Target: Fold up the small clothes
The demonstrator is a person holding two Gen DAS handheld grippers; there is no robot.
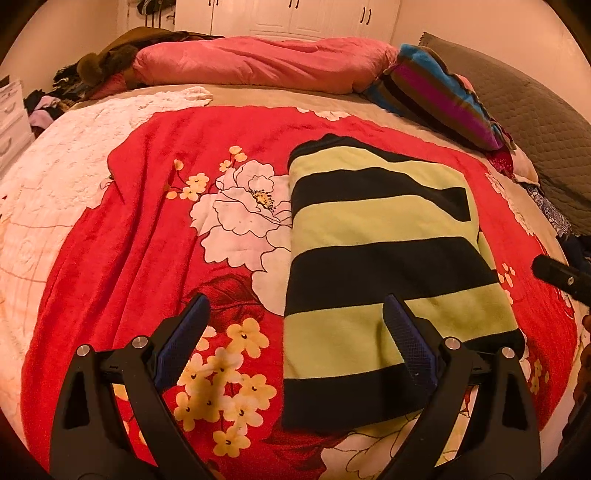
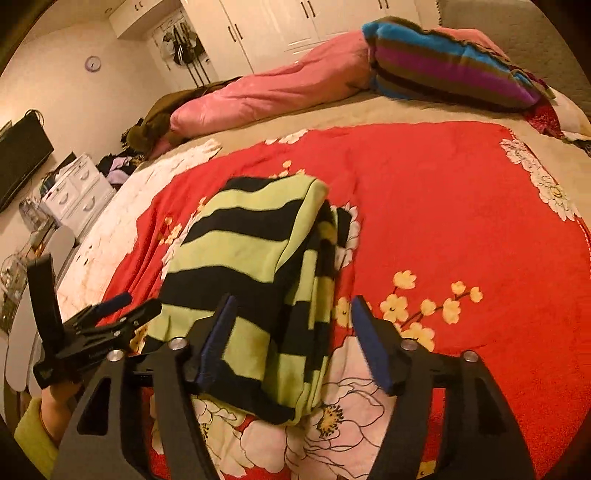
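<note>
Left wrist view shows my left gripper (image 1: 295,332) spread wide and holding nothing, above the near end of the striped garment (image 1: 384,266), which lies folded into a long stack on the red floral blanket (image 1: 147,221). My right gripper (image 2: 291,321) is likewise wide open and empty over the garment's near right edge. I judge a last fold remains: pinch the near end, carry it across; no containers are visible.

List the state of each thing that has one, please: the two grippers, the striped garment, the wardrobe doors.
left gripper: open, holds nothing
right gripper: open, holds nothing
striped garment: folded, lying on the red floral blanket
wardrobe doors: closed
</note>
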